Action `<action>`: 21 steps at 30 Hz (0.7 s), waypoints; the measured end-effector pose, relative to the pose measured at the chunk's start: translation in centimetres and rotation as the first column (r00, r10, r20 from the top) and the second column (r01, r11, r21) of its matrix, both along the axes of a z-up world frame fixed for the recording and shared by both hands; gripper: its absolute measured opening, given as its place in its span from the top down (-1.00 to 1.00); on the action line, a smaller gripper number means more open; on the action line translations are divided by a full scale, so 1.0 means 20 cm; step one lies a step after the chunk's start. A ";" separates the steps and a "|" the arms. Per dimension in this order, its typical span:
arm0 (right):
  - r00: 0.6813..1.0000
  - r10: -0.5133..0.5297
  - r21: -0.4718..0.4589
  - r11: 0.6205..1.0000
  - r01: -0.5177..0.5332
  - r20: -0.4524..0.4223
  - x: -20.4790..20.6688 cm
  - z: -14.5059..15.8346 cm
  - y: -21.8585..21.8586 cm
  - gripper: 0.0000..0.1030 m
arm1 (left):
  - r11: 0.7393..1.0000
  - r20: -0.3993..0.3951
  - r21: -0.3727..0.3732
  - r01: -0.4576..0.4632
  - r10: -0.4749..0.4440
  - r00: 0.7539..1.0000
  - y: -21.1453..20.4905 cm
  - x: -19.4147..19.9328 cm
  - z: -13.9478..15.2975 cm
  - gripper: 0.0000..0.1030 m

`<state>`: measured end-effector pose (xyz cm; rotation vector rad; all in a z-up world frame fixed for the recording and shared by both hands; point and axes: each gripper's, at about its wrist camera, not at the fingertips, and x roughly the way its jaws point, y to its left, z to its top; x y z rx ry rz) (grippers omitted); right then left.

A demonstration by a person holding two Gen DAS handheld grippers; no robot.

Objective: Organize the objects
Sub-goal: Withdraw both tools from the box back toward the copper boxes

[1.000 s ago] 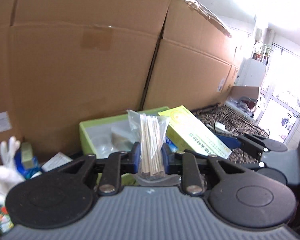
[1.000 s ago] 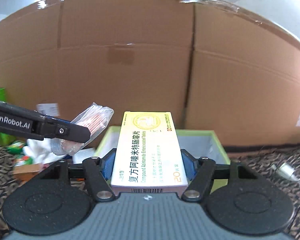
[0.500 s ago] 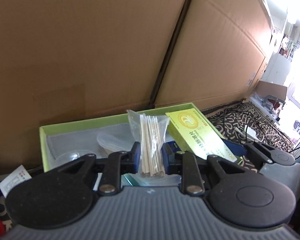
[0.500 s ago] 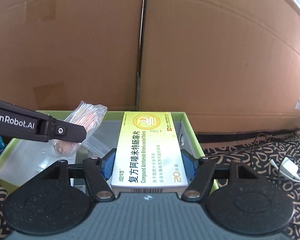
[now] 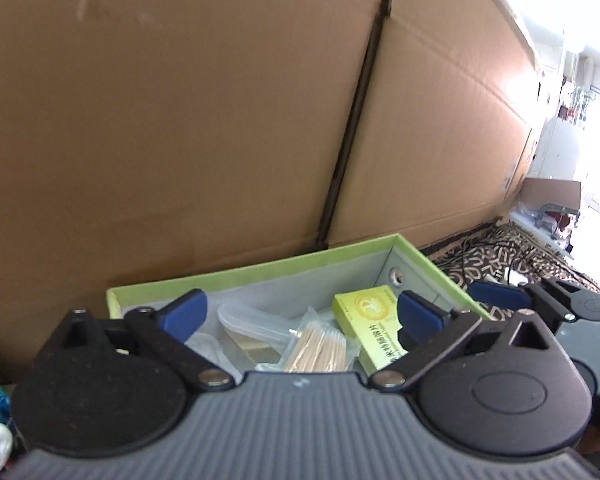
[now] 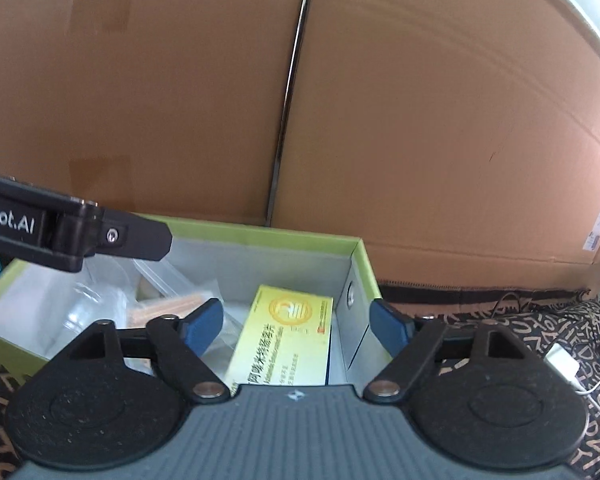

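1. We see the left gripper (image 5: pixel 300 316), its jaws just spread wide, above the toothpick bag (image 5: pixel 316 348) lying low centre inside the green box (image 5: pixel 240 276).
2. The right gripper (image 6: pixel 298 320), jaws just parted, hovers over the yellow medicine box (image 6: pixel 288 336), bottom centre.

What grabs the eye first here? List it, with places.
The green box at the foot of a tall cardboard wall draws the eye. Inside it lie a yellow medicine carton at the right end and, left of that, a clear bag of wooden sticks. The left gripper and right gripper hover wide open over them, jaws just opened.
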<state>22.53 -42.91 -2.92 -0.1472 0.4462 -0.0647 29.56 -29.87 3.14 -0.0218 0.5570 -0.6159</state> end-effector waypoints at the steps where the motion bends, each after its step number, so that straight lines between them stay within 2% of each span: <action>1: 1.000 0.005 0.001 1.000 -0.005 0.016 -0.03 0.03 0.01 -0.71 | 1.000 0.007 0.002 -0.011 0.011 1.000 0.04 -0.03 0.03 -1.00; 7: 0.996 0.028 0.033 0.999 -0.030 0.080 -0.25 0.16 0.06 -0.81 | 0.993 0.077 0.064 -0.100 0.095 0.992 0.19 -0.21 0.13 -1.00; 14: 0.993 0.051 0.065 0.996 -0.057 0.103 -0.48 0.20 0.19 -0.84 | 0.990 0.084 0.027 -0.135 0.133 0.988 0.43 -0.43 0.20 -1.00; 21: 0.994 0.079 0.153 0.984 -0.090 0.079 -0.63 0.12 0.36 -0.95 | 0.983 0.077 -0.004 -0.184 0.183 0.980 0.79 -0.66 0.19 -1.00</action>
